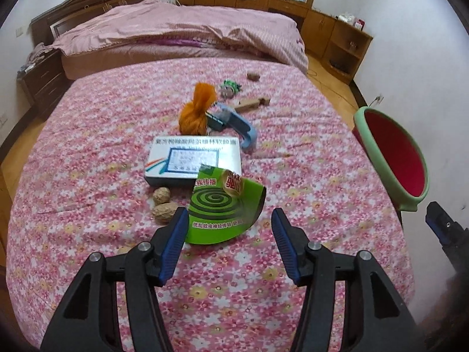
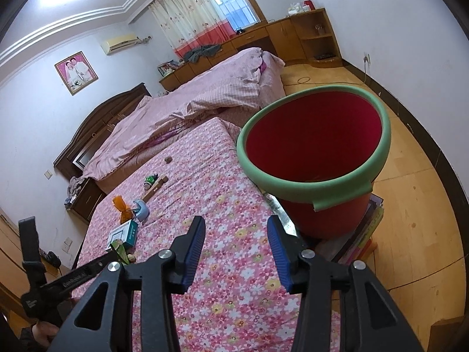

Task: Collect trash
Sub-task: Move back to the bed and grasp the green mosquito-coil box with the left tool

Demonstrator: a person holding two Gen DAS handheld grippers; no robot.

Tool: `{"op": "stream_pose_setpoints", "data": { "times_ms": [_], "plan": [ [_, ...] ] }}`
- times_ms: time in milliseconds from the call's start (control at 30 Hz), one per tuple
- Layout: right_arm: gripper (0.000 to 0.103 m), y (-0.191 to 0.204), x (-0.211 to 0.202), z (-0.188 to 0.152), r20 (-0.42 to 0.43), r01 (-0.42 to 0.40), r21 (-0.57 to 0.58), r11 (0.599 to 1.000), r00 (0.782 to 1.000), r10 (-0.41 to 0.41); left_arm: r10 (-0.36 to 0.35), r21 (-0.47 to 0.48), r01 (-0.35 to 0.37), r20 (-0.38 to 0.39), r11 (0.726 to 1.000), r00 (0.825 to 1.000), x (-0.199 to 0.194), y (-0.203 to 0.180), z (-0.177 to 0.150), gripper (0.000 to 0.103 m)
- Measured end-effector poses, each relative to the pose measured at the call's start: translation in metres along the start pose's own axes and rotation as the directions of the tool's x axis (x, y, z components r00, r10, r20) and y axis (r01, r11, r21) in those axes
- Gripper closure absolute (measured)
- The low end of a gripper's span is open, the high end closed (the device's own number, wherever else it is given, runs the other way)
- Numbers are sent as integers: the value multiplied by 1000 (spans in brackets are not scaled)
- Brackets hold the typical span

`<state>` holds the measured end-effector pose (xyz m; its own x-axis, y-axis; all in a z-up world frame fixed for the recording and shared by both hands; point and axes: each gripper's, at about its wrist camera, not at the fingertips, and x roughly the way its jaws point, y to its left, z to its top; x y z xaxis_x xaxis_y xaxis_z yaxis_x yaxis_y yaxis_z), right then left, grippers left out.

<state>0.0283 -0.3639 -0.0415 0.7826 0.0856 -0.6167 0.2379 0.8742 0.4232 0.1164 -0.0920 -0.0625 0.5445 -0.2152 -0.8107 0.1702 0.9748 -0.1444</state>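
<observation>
My left gripper (image 1: 230, 220) is open, just above the flowered cloth, with a green mosquito-coil card (image 1: 225, 205) lying between and just beyond its fingertips. Two walnuts (image 1: 161, 204) lie to its left. A white box (image 1: 195, 161), an orange bag (image 1: 198, 111), a blue clamp-like tool (image 1: 237, 124), a wooden piece (image 1: 252, 104), a green toy (image 1: 230, 88) and another nut (image 1: 253, 76) lie farther off. My right gripper (image 2: 236, 234) is open and empty over the cloth, near the red bin with a green rim (image 2: 316, 158).
The flowered table (image 1: 88, 205) stands against a bed (image 1: 181, 26) with pink covers. The bin (image 1: 392, 155) sits off the table's right edge on a stack. Wooden cabinets (image 1: 337, 35) line the far wall. Wood floor (image 2: 410, 205) lies right.
</observation>
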Motion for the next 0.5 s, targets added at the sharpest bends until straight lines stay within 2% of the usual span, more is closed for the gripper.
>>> {"op": "stream_pose_setpoints", "data": {
  "times_ms": [200,500],
  "plan": [
    [56,-4,9,1,-16,12,7,1000,1000,-12,22,6,-22,-4,1000,1000,16,1,6,45],
    [56,-6,24,0,-53,16,12,1000,998,-15,5,-40,-5,-17,999,1000,35,9,11,45]
  ]
}}
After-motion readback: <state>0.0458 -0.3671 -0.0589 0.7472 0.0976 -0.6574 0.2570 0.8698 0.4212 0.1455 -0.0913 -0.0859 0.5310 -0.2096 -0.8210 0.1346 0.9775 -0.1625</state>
